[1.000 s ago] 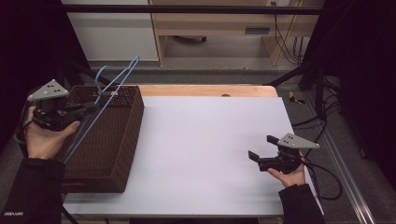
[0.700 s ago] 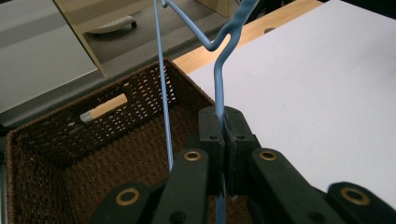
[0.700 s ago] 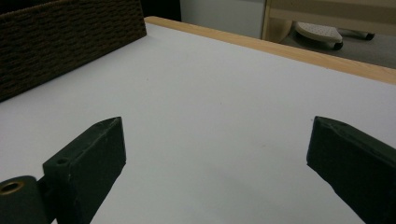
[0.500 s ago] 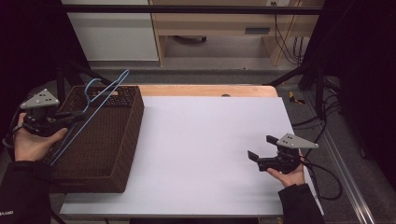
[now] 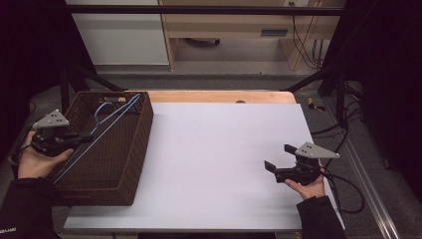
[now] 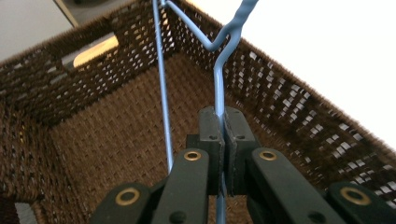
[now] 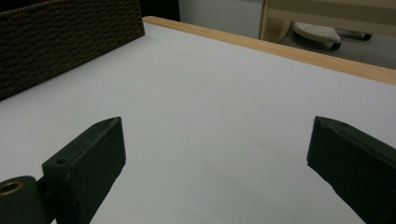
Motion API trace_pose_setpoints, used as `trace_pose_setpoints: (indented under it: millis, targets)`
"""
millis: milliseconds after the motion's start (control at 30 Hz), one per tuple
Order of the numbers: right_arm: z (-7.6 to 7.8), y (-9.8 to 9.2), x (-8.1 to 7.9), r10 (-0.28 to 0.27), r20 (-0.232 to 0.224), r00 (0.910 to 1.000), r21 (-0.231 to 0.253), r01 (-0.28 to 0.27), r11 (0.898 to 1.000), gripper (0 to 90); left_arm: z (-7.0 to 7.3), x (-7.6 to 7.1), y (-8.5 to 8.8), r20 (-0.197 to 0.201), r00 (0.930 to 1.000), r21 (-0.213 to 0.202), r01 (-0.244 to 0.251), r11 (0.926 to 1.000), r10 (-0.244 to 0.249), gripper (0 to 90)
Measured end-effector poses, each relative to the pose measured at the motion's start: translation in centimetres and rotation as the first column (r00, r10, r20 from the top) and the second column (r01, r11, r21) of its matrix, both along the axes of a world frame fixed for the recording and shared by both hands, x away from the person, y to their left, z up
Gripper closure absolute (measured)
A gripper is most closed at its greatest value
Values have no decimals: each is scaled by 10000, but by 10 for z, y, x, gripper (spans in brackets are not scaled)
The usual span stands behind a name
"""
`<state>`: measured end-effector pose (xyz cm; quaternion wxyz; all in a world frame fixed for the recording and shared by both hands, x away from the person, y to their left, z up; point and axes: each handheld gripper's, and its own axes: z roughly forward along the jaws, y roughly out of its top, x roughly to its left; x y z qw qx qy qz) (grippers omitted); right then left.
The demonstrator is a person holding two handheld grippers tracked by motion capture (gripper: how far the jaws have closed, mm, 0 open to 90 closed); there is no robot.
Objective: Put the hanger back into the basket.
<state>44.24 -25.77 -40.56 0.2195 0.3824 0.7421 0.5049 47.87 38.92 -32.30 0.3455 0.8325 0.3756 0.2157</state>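
High view: we've got a blue wire hanger [image 5: 99,130] sitting tilted in the brown wicker basket [image 5: 134,164] at the table's left end. Its hook end is up near the basket's far wall, and the long wires run diagonally down toward the near-left corner.

Left gripper [image 5: 74,139] is over the basket's left rim, held in the left hand [image 5: 37,160], grey plate on top. In the left gripper view the jaws are clamped together on one blue wire of the hanger [image 6: 218,88], just below the twisted neck. A second wire runs up past the jaws on their left side, and the basket [image 6: 93,121] floor and woven walls sit behind.

Right gripper [image 5: 279,158] is at the near-right of the white table [image 5: 214,149], well apart from the basket, held in the right hand [image 5: 308,186]. Its cable trails off the right edge. In the right gripper view we see the jaws spread wide with nothing between them, just bare table [image 7: 210,116]. Basket wall [image 7: 70,42] is at upper left, and the wooden table edge runs across the far side.
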Motion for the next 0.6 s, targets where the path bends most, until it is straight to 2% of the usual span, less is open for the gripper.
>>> trace_pose_setpoints:
  millis: [67, 300, 433, 600]
  targets:
    - [0, 0, 0, -10, -14, 10000, 3, 10, 10000, 47, -7, 2, -2, -82, 10000, 200, -24, 9998, 26, 874]
    - [0, 0, 0, -12, 3, 10000, -8, 12, 10000, 47, -34, 11, -10, -515, 9982, 427, -273, 9987, 294, 873]
    - [0, 0, 0, -8, 10, 10000, -17, 8, 10000, 48, -50, 16, -19, -769, 9961, 1014, -345, 9942, 424, 871]
    - [0, 0, 0, 6, 30, 10000, -33, -6, 10000, 47, -62, 19, -21, -1059, 9918, 1148, -592, 9916, 714, 868]
